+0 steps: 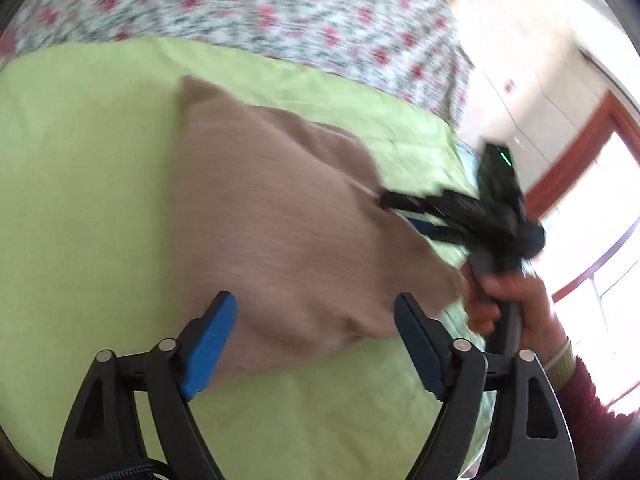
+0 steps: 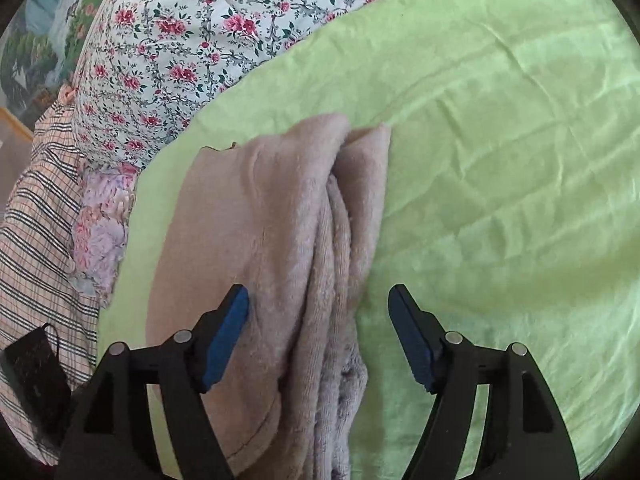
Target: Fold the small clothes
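Left wrist view showed our left gripper [image 1: 314, 338] with jaws apart over the folded brown garment [image 1: 288, 216], which lay on the green sheet [image 1: 80, 160]. Our right gripper [image 2: 318, 332] stood equally wide beside the garment, likely released to let the fold settle.

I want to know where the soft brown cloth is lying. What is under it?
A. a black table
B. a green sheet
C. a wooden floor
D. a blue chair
B: the brown cloth lies folded on the green sheet, beside a flowery blanket.
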The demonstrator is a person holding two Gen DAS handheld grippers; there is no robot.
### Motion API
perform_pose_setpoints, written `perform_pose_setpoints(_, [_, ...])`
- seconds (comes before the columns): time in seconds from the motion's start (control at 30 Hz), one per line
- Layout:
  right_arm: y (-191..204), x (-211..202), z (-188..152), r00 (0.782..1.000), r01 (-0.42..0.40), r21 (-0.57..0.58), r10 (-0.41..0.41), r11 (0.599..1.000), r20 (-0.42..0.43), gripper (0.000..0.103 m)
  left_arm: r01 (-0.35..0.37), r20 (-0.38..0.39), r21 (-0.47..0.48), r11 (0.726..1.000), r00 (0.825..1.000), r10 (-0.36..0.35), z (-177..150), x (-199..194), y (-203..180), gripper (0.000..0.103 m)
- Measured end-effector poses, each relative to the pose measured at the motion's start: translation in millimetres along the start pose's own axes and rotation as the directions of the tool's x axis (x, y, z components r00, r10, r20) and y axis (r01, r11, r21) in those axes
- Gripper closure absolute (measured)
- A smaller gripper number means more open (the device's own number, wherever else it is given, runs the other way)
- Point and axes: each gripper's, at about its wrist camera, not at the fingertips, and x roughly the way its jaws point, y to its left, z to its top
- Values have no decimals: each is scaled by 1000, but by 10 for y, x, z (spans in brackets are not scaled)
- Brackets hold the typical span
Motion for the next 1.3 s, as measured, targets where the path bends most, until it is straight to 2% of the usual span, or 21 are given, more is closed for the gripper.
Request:
perform_pose_setpoints(0.1, [-19, 76, 9, 1000, -20, 20, 20, 1000, -16, 30, -15, -15, -111, 994, 1000, 13, 122, 20, 393, 21])
perform_pose_setpoints(0.17, [-41, 147, 28, 999, -31, 29, 32, 999, -26, 30, 24, -39, -173, 985, 999, -32, 199, 79, 611, 21])
perform_pose_setpoints(0.27, [-46, 236, 57, 999, -37, 23, 38, 999, -33, 30, 80, -99, -242, 967, 989, -107, 344, 373, 827, 21])
perform_pose_setpoints(0.37, [-54, 319, 90, 997, -60, 32, 61, 998, -41, 30, 181, -137, -301, 936, 963, -231, 476, 723, 932, 17])
perform_pose_setpoints(0.43, [-72, 363, 94, 995, -91, 51, 93, 995, -46, 42, 207, -130, -286, 936, 959, -252, 538, 828, 935, 20])
perform_pose_setpoints(0.47, [-100, 393, 84, 992, -111, 79, 115, 991, -54, 59, 208, -130, -266, 941, 960, -249, 569, 868, 911, 29])
perform_pose_setpoints(0.5, [-117, 398, 77, 992, -113, 95, 118, 989, -46, 63, 202, -135, -255, 945, 961, -242, 575, 903, 893, 37])
perform_pose_setpoints(0.53, [-101, 383, 66, 992, -114, 95, 118, 989, -37, 64, 201, -139, -246, 948, 961, -240, 569, 911, 881, 41])
perform_pose_setpoints(0.6, [-21, 312, 37, 992, -121, 94, 123, 988, -14, 69, 214, -118, -228, 950, 962, -246, 541, 828, 843, 53])
perform_pose_setpoints(0.7, [201, 231, -30, 986, -168, 70, 168, 983, 9, 72, 201, -73, -178, 963, 973, -217, 484, 518, 746, 55])
perform_pose_setpoints(0.8, [537, 282, -147, 975, -221, 18, 221, 975, -5, 72, 179, -2, -162, 971, 983, -181, 348, -7, 779, 55])
perform_pose_setpoints(0.9, [963, 463, -289, 951, -310, -33, 308, 950, -36, 72, 128, 44, -162, 978, 992, -122, 152, -527, 930, 55])
perform_pose_setpoints(1.0, [1290, 724, -507, 928, -369, -57, 363, 928, -89, 72, 83, 63, -182, 980, 995, -72, -17, -899, 1107, 55])
perform_pose_setpoints(1.1, [1468, 1022, -752, 925, -363, -67, 351, 929, -149, 72, 36, 43, -243, 969, 999, -27, -251, -1070, 1424, 55])
perform_pose_setpoints(1.17, [1498, 1215, -876, 942, -307, -81, 291, 948, -167, 71, 26, 11, -280, 960, 1000, -24, -398, -1030, 1611, 53])
perform_pose_setpoints(1.23, [1446, 1242, -912, 942, -309, -66, 296, 949, -161, 68, 34, -2, -312, 950, 999, -37, -527, -977, 1742, 50])
perform_pose_setpoints(1.3, [1427, 1200, -879, 946, -286, -62, 271, 956, -176, 59, 72, 17, -331, 941, 997, -70, -554, -1007, 1784, 46])
